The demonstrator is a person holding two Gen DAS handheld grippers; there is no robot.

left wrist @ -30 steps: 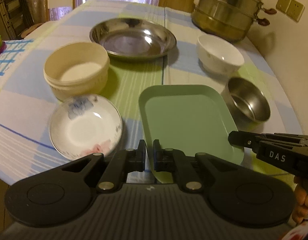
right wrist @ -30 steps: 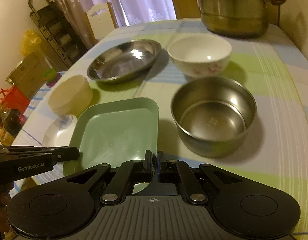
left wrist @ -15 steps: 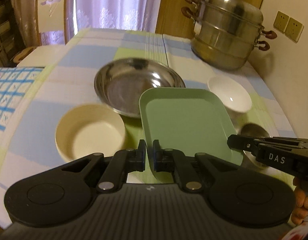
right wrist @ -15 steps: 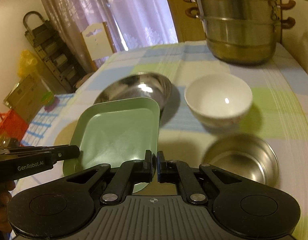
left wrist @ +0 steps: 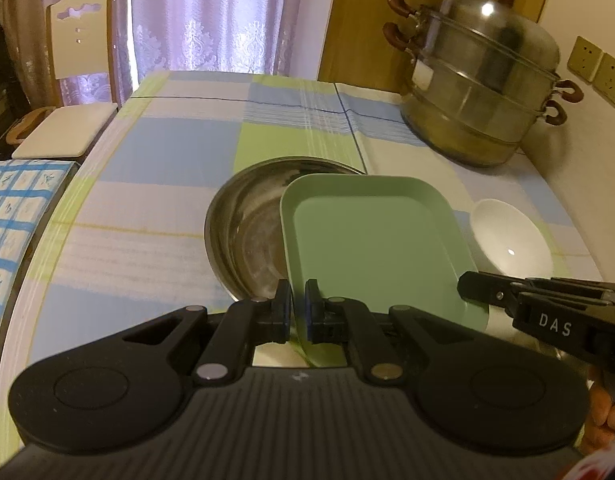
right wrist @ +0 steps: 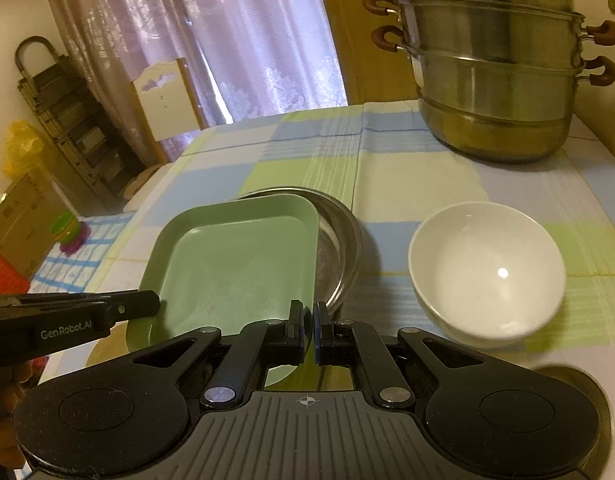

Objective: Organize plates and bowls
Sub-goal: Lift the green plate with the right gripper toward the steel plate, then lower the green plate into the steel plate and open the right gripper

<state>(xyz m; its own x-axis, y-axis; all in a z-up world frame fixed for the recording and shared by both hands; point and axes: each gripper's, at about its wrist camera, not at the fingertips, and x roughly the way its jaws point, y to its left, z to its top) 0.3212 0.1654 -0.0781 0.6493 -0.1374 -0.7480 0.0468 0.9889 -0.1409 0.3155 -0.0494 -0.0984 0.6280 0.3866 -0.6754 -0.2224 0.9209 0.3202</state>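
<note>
A: Green plate (left wrist: 371, 240) is above the steel plate (left wrist: 243, 232), at its 3 o'clock side. Why two grippers?

B: Left gripper (left wrist: 297, 312) and right gripper (right wrist: 308, 326) each pinch the near rim (it stays level), probably for stacking.

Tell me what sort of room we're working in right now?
Most likely a home dining room or kitchen corner: a table under a checked tablecloth, a tiered steel steamer pot by the wall, and a dining chair before lace curtains.
</note>
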